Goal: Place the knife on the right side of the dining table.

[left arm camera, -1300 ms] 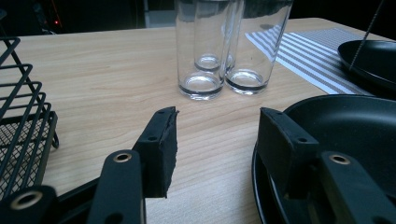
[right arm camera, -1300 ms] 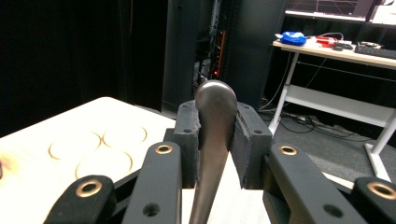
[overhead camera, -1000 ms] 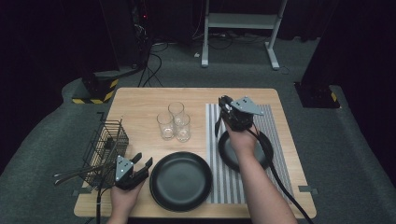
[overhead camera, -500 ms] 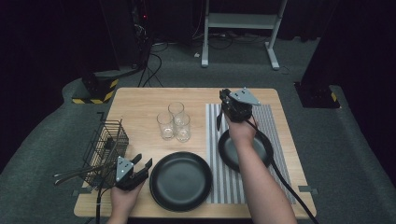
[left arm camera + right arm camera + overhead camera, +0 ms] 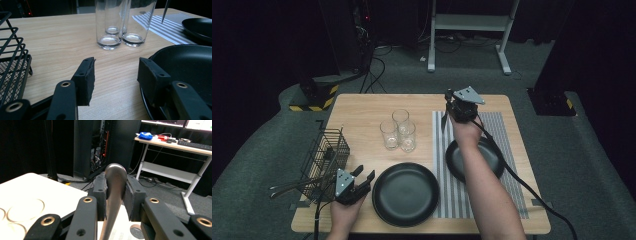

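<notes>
1. the right gripper (image 5: 452,111) is held over the far end of the striped mat (image 5: 502,131), above the desk (image 5: 362,107).
2. its fingers (image 5: 101,192) are closed on a metal utensil (image 5: 113,195); in the right gripper view the rounded handle end stands up between the pads, and what kind of utensil it is cannot be told.
3. in the high view a thin part of the utensil hangs down from the gripper over the mat's left edge.
4. the left gripper (image 5: 362,180) rests at the near left of the desk, between the wire basket (image 5: 324,150) and the near black plate (image 5: 406,194).
5. its fingers (image 5: 86,77) stand apart with nothing between them, only bare desk wood showing in the gap.
6. the right finger sits just at the rim of the near black plate.
7. three clear glasses (image 5: 398,131) stand close together at the middle of the desk, left of the mat.
8. a second black plate (image 5: 492,155) lies on the mat, partly hidden by the right forearm.
9. cutlery handles (image 5: 292,186) stick out of the basket towards the left, past the desk edge.
</notes>
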{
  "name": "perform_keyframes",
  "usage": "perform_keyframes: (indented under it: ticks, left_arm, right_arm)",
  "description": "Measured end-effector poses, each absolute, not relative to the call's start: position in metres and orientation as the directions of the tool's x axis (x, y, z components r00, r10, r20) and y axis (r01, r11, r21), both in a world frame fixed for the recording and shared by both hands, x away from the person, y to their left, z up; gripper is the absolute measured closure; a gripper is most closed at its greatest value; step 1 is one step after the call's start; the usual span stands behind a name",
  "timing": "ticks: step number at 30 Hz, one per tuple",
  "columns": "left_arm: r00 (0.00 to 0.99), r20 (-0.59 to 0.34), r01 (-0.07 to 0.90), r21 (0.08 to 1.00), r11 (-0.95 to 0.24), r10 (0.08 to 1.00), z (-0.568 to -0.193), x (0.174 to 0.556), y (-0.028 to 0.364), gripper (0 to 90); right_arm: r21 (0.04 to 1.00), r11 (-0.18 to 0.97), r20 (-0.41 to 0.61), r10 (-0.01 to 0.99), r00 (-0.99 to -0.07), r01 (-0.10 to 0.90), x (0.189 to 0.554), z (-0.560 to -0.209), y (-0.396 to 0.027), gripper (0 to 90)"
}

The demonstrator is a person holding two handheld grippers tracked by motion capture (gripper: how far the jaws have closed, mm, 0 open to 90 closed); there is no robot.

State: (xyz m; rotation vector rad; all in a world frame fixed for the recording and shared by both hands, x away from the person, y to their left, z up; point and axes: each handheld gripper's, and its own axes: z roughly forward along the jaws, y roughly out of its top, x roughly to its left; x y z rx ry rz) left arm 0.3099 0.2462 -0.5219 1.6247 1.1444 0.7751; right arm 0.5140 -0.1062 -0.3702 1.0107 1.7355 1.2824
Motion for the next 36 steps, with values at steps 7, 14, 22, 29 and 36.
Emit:
perform_keyframes:
  ticks: [7,14,22,29,36]
  left_arm:
    - [0.360,-0.023,0.315,0.944,-0.098,0.933,-0.522,0.310,0.246,48.1]
    - [0.361,-0.022,0.316,0.943,-0.101,0.932,-0.522,0.309,0.245,48.2]
    - [0.361,-0.022,0.316,0.943,-0.100,0.932,-0.522,0.309,0.245,48.3]
    - [0.361,-0.022,0.316,0.943,-0.100,0.932,-0.522,0.309,0.245,48.4]
    - [0.361,-0.021,0.318,0.943,-0.102,0.932,-0.522,0.309,0.245,48.5]
  right_arm:
    - [0.967,0.195,-0.115,0.908,-0.403,0.164,0.517,-0.371,-0.108,73.4]
    - [0.964,0.190,-0.105,0.913,-0.394,0.185,0.520,-0.379,-0.113,73.4]
    - [0.964,0.190,-0.104,0.915,-0.390,0.189,0.522,-0.384,-0.115,73.4]
    - [0.964,0.190,-0.104,0.914,-0.391,0.188,0.522,-0.384,-0.115,73.4]
    - [0.963,0.189,-0.101,0.915,-0.391,0.192,0.522,-0.384,-0.116,73.4]
